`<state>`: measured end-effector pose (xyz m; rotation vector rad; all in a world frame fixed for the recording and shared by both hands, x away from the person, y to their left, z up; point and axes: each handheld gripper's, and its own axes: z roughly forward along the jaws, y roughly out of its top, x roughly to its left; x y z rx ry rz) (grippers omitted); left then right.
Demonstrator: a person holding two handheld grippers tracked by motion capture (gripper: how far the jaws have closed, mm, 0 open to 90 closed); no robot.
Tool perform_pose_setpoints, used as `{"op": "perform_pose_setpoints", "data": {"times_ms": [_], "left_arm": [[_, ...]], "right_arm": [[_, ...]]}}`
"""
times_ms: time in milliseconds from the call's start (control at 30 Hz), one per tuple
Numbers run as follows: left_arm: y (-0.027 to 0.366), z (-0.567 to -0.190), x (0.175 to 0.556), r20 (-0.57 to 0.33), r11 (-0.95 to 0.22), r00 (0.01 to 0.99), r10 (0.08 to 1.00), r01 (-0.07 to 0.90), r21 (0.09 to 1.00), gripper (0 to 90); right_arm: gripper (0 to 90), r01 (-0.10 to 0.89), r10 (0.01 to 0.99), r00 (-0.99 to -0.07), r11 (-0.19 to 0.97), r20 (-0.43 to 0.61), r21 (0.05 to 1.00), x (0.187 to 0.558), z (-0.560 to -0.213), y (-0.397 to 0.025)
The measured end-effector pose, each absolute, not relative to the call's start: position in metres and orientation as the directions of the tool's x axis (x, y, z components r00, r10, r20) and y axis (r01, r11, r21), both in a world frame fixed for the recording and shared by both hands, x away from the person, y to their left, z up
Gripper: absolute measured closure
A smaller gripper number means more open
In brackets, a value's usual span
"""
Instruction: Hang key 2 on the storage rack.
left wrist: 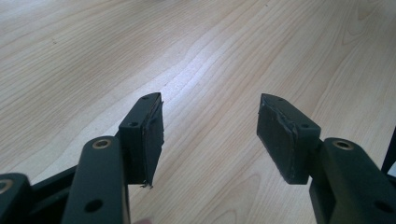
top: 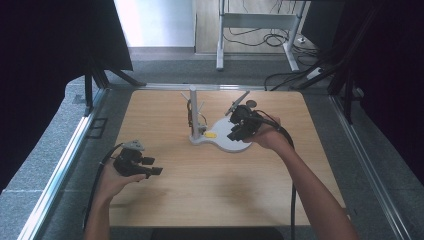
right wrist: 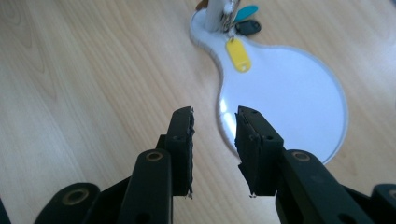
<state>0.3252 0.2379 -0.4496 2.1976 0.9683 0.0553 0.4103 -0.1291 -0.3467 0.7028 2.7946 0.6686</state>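
Note:
A white key stand (top: 200, 135) sits mid-table, with an upright post (top: 193, 107) and a pear-shaped base (right wrist: 285, 88). A yellow key tag (right wrist: 238, 55) lies on the base by the post (right wrist: 214, 13), next to a teal tag (right wrist: 246, 11) and a black fob (right wrist: 248, 28). My right gripper (top: 235, 134) hovers over the round end of the base. In the right gripper view it (right wrist: 215, 114) is open by a modest gap above the base's rim, holding nothing. My left gripper (top: 155, 166) is at the front left. It (left wrist: 210, 100) is wide open over bare wood.
The wooden table (top: 210, 190) has metal rails along its left and right sides. Dark curtains hang on both sides. A metal desk frame (top: 257, 22) and floor cables (top: 280, 37) lie beyond the far edge.

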Motion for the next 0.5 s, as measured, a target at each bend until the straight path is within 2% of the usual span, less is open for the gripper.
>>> {"op": "perform_pose_setpoints", "data": {"times_ms": [500], "left_arm": [[0.230,-0.455,0.327,-0.231,-0.481,0.724,0.650,0.627,0.612,41.3]], "right_arm": [[61.1,0.471,0.531,-0.846,0.702,0.048,0.534,0.392,-0.406,-0.181]]}}
